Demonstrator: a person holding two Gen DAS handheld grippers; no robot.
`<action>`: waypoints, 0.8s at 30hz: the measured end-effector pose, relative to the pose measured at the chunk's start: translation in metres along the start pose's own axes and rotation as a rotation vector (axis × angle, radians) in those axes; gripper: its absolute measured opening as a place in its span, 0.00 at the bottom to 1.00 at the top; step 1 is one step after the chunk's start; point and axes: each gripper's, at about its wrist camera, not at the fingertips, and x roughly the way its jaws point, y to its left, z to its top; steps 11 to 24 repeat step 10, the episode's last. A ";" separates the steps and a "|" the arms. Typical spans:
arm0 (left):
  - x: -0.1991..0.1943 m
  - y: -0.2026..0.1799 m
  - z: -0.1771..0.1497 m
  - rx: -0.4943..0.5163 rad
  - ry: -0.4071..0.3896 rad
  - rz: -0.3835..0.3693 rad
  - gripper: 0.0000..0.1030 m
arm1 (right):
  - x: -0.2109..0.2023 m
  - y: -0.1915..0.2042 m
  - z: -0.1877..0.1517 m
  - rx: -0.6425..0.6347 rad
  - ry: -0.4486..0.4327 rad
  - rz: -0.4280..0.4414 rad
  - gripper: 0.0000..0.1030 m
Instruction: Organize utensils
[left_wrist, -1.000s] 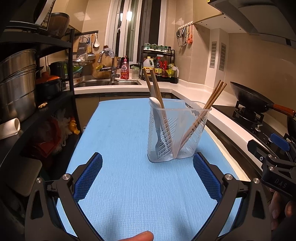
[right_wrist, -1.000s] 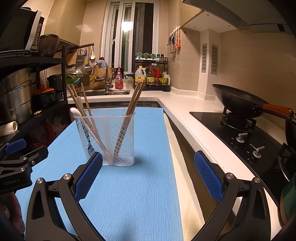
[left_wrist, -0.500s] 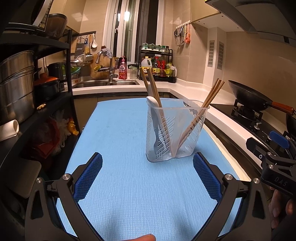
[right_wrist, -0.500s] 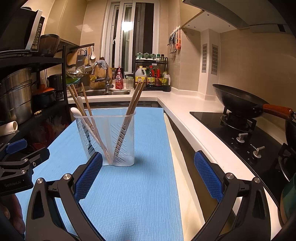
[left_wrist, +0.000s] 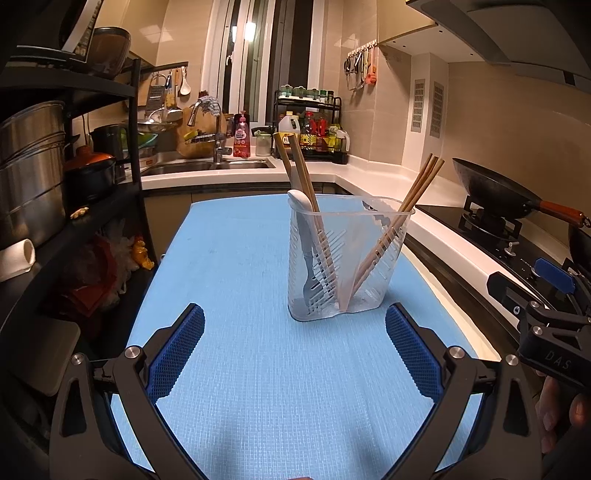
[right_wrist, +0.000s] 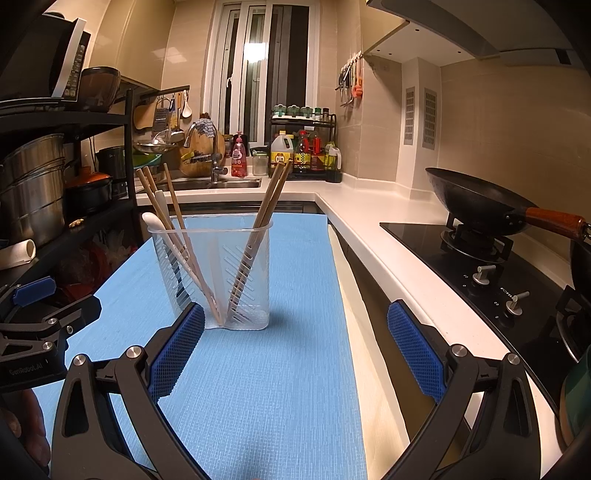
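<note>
A clear slotted plastic utensil holder stands upright on the blue mat; it also shows in the right wrist view. It has two compartments. One holds wooden chopsticks and a white utensil, the other holds more chopsticks. My left gripper is open and empty, just short of the holder. My right gripper is open and empty, with the holder ahead to its left.
A black wok sits on the stove at the right. A black rack with steel pots stands at the left. The sink and a rack of bottles are at the back.
The left wrist view has shifted slightly, so the holder sits a little further left in it. Both grippers stay open and the right one has hardly moved.
</note>
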 end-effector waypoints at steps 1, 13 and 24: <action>0.000 0.000 0.000 0.000 0.000 -0.004 0.93 | 0.000 0.000 0.000 0.001 0.000 0.001 0.95; 0.003 0.001 0.000 0.000 0.008 0.012 0.93 | 0.000 0.002 -0.001 -0.002 0.002 -0.001 0.95; 0.003 0.001 0.000 0.000 0.008 0.012 0.93 | 0.000 0.002 -0.001 -0.002 0.002 -0.001 0.95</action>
